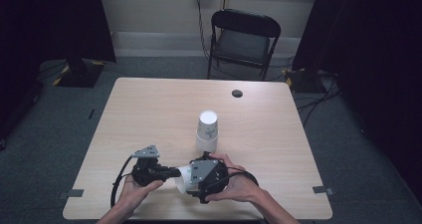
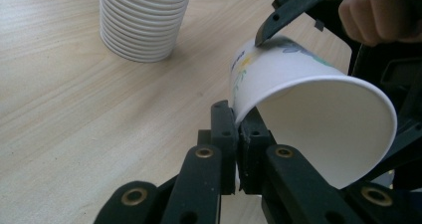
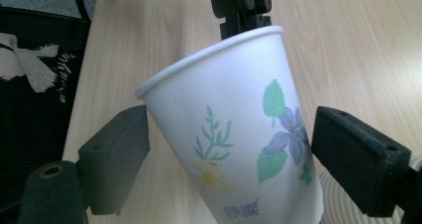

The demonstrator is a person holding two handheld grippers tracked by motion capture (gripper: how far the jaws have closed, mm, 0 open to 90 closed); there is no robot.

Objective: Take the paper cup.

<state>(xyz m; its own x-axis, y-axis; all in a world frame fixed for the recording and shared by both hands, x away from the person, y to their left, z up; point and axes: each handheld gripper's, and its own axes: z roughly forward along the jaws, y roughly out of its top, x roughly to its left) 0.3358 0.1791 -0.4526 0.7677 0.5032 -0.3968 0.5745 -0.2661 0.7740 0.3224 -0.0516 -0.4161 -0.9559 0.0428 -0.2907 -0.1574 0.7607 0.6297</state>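
Handing one cup across, rim pinched on the left, jaws wide on the right

We keep the white paper cup with printed flowers and leaves lifted on its side just above the pale wooden tabletop, near its front edge, a little in front of the upside-down stack of white paper cups. Our left hand-held gripper is clamped tight on the cup's rim – one jaw inside the wall, one outside – which seems to let it carry the cup alone. Our right hand-held gripper straddles the body with its jaws spread wide, pads clear of the sides – we judge it is letting go.
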